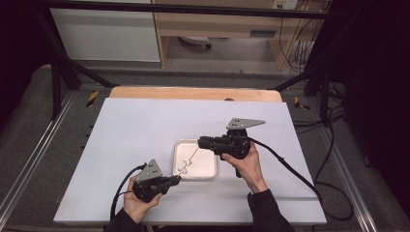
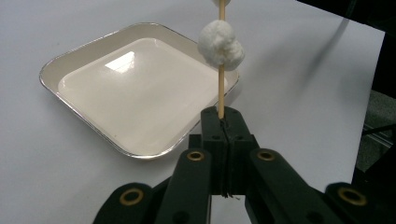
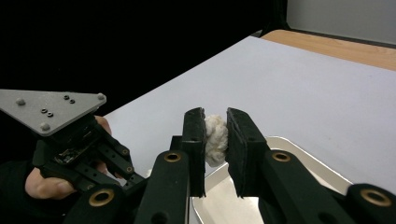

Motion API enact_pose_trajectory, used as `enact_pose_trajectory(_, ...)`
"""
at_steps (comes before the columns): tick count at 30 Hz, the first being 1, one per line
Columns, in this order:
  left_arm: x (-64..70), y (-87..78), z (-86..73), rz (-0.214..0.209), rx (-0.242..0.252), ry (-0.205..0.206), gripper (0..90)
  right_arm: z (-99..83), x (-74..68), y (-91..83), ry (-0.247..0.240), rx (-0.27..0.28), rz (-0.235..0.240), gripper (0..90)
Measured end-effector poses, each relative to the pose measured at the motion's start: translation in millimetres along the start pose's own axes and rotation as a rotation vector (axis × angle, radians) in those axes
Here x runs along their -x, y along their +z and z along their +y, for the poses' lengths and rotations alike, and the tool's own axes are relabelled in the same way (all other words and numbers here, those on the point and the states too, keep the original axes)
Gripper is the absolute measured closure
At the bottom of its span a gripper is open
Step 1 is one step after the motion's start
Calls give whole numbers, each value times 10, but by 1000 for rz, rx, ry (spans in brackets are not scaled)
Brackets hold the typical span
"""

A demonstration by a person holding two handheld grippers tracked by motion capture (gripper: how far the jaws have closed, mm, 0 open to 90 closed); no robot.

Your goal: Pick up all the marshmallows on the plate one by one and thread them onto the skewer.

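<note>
Evidently soft and light, the marshmallow [image 3: 215,138] sits pinched between the right gripper [image 3: 215,140] jaws at frame centre, above the tray [image 3: 299,156]. Squeeze its sides gently. Left gripper [image 2: 222,122] clamps the thin, brittle skewer [image 2: 221,88] by 1 end.

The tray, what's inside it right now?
The tray looks bare inside; a skewer with white balls hangs over its edge. The near corner is hidden behind the left hand-held gripper.
</note>
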State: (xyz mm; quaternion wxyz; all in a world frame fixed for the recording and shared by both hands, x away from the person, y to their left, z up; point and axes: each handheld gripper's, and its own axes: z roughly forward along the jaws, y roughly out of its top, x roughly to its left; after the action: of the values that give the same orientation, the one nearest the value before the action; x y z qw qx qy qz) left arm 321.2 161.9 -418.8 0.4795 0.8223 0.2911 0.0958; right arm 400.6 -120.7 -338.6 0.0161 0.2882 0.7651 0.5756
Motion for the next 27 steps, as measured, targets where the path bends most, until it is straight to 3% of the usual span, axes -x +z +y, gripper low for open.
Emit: enact_pose_trajectory(27, 2, 10, -20, 14, -12, 12, 889, -107, -24, 86, 29, -6, 70, 807)
